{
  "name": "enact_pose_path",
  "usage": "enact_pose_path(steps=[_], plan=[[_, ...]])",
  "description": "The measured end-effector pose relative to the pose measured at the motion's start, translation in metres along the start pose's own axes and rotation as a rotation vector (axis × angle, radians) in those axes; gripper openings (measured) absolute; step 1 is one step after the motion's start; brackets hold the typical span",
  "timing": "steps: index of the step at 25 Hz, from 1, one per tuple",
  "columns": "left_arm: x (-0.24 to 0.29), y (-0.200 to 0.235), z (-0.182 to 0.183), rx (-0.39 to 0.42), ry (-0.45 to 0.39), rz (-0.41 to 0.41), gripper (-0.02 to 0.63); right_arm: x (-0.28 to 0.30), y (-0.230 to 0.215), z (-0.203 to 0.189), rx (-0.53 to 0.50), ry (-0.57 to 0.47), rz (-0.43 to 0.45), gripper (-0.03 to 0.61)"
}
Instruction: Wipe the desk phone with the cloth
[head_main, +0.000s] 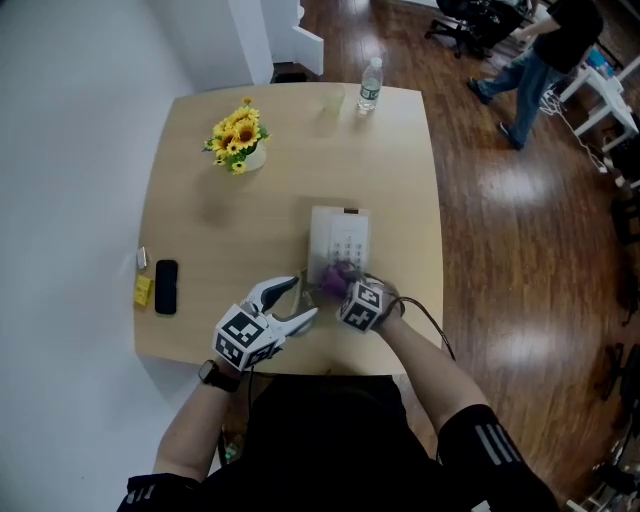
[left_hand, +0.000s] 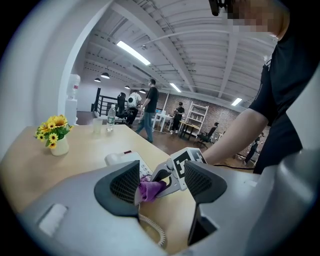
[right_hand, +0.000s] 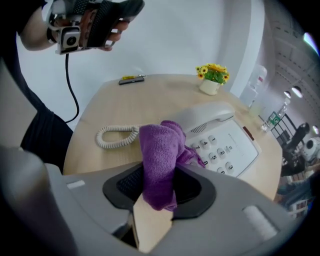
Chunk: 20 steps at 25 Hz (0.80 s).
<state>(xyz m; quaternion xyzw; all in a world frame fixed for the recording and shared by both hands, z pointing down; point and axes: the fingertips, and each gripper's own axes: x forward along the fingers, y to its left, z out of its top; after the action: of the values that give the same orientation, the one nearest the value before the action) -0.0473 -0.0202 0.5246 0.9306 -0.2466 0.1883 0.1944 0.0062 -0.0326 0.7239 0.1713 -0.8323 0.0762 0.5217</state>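
The white desk phone (head_main: 340, 240) lies on the wooden table (head_main: 200, 220), keypad up, handset (right_hand: 202, 119) in its cradle. My right gripper (head_main: 350, 290) is shut on a bunched purple cloth (right_hand: 160, 160), which rests at the phone's near end over the lowest keys (right_hand: 220, 142). The cloth (head_main: 334, 276) hides the right fingertips in the head view. My left gripper (head_main: 305, 298) hovers just left of the phone, open and empty. In the left gripper view the cloth (left_hand: 150, 189) and the right gripper's marker cube (left_hand: 184, 166) show between the open jaws.
The phone's coiled cord (right_hand: 117, 136) lies on the table to its left. Sunflowers in a white pot (head_main: 238, 137) and a water bottle (head_main: 370, 85) stand at the far side. A black mobile (head_main: 166, 287) and a yellow item (head_main: 143, 290) lie at the left edge. A person (head_main: 545, 50) walks far right.
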Motion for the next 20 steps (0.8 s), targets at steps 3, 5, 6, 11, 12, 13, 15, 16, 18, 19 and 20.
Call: enact_pose_path(steps=[3,5,6,11,12,13,15,16,18,19,20], plan=[[0.001,0.002,0.001,0.011,-0.002,-0.005,0.276,-0.002,-0.002,-0.010,-0.033,0.024,-0.014,0.156],[0.002,0.004,0.002,0.019,-0.006,-0.010,0.276,-0.006,-0.004,-0.018,-0.022,0.032,-0.023,0.156],[0.002,0.005,0.001,0.021,-0.005,-0.012,0.276,-0.008,-0.005,-0.024,-0.009,0.037,-0.028,0.156],[0.004,0.007,0.004,0.024,0.000,-0.020,0.276,-0.020,-0.015,-0.055,0.067,0.075,-0.073,0.156],[0.004,0.007,0.003,0.027,-0.001,-0.024,0.276,-0.023,-0.017,-0.063,0.084,0.085,-0.085,0.156],[0.004,0.007,0.002,0.031,-0.003,-0.028,0.275,-0.026,-0.020,-0.070,0.101,0.094,-0.094,0.156],[0.003,0.006,0.001,0.035,-0.004,-0.034,0.275,-0.035,-0.024,-0.080,0.147,0.095,-0.107,0.156],[0.002,0.006,0.001,0.035,-0.005,-0.035,0.276,-0.041,-0.025,-0.083,0.179,0.084,-0.112,0.156],[-0.001,0.006,0.003,0.031,-0.007,-0.037,0.276,-0.055,-0.028,-0.084,0.265,0.036,-0.122,0.156],[-0.003,0.006,0.004,0.030,-0.009,-0.037,0.276,-0.062,-0.029,-0.084,0.316,0.003,-0.126,0.156],[-0.005,0.005,0.003,0.032,-0.009,-0.039,0.276,-0.070,-0.030,-0.082,0.370,-0.036,-0.129,0.156]])
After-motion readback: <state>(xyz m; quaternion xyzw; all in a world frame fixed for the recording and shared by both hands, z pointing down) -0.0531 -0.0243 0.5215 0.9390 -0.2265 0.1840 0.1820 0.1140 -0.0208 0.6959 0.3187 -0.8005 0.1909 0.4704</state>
